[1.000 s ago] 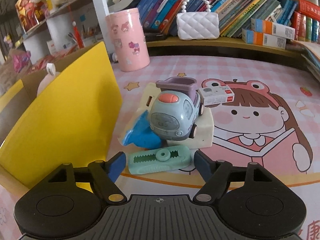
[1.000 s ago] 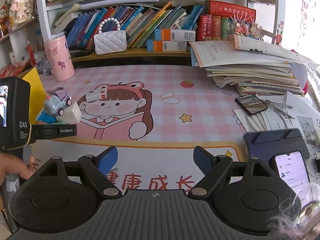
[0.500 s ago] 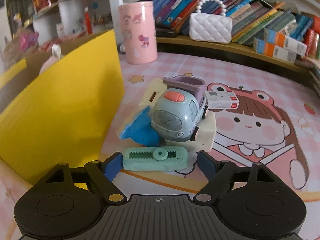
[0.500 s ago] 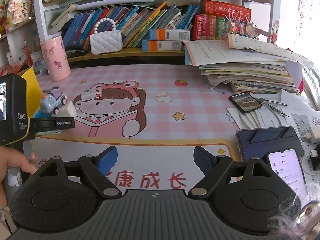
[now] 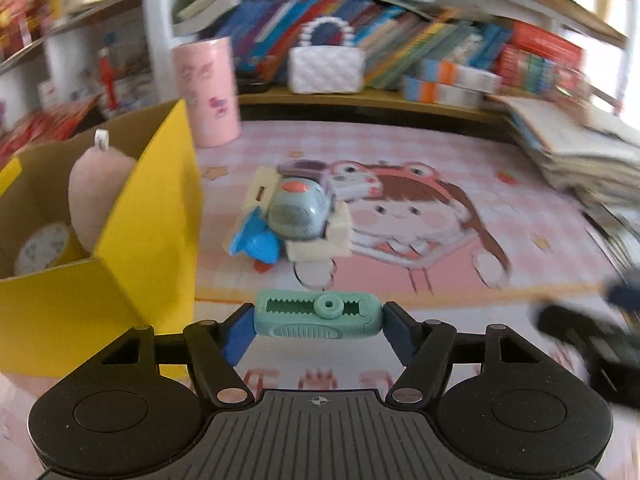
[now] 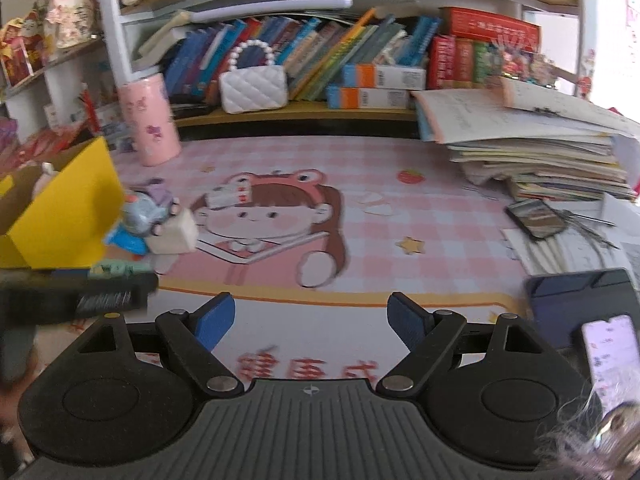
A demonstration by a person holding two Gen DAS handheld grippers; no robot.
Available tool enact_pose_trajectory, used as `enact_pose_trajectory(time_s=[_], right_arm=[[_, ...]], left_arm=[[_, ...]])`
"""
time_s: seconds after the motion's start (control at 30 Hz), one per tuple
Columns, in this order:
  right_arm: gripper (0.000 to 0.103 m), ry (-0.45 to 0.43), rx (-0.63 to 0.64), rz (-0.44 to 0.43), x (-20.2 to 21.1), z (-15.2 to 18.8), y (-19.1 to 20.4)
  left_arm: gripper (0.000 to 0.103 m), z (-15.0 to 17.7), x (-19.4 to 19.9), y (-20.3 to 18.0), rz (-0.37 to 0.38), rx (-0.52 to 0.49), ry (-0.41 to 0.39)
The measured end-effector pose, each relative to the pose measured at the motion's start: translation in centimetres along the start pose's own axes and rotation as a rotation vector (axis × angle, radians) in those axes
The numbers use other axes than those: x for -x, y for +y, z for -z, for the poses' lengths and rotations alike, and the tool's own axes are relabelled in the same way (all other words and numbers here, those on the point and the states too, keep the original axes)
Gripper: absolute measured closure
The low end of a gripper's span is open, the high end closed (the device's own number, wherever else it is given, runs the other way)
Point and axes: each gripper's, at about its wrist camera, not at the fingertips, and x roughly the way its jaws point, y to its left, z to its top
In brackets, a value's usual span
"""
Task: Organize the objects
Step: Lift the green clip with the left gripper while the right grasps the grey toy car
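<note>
My left gripper (image 5: 318, 320) is shut on a mint green utility knife (image 5: 316, 315), held crosswise between the blue pads above the pink mat. Behind it a blue-grey toy truck (image 5: 298, 210) sits on a cream block (image 5: 320, 240) with a blue object (image 5: 258, 245) and a small white box (image 5: 352, 185). A yellow cardboard box (image 5: 132, 232) stands open at the left, holding a pink plush (image 5: 98, 188) and a clock (image 5: 42, 248). My right gripper (image 6: 310, 322) is open and empty over the mat's front edge. The left gripper shows blurred in the right wrist view (image 6: 80, 292).
A pink cup (image 6: 150, 120) and white quilted purse (image 6: 254, 90) stand at the back by rows of books. A paper stack (image 6: 540, 156), a phone (image 6: 536, 216), a tablet (image 6: 580, 300) and a lit phone (image 6: 612, 364) lie at the right.
My left gripper closed on the green utility knife, lifted it off the mat and pulled back from the toy pile. The right gripper stayed open and moved slightly forward.
</note>
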Motion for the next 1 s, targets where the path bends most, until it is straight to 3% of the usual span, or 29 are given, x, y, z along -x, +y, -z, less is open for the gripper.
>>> enact_pose_trajectory(time_s=[0.2,0.6,0.8,1.0], right_arm=[[0.020,-0.030,0.033,-0.088,-0.8,-1.5,2.2],[0.023,-0.042,0.174,-0.284,-7.5,-5.9,9.5],[0.026,-0.013,0.207,-0.290,-10.7,-6.8,11.8],[0.036,0.037,0.202,-0.283,-12.9,-7.1,12.7]], left_arm=[[0.034,2.2,3.6,2.8,0.026,0.024,0.033],[0.034,4.7,8.6,7.4,-0.118,0.110,-0.013],[0.034,5.6,9.8,9.3,-0.178,0.165,-0.016],[0.034,6.4,10.6,10.3,-0.200,0.185,-0.018]])
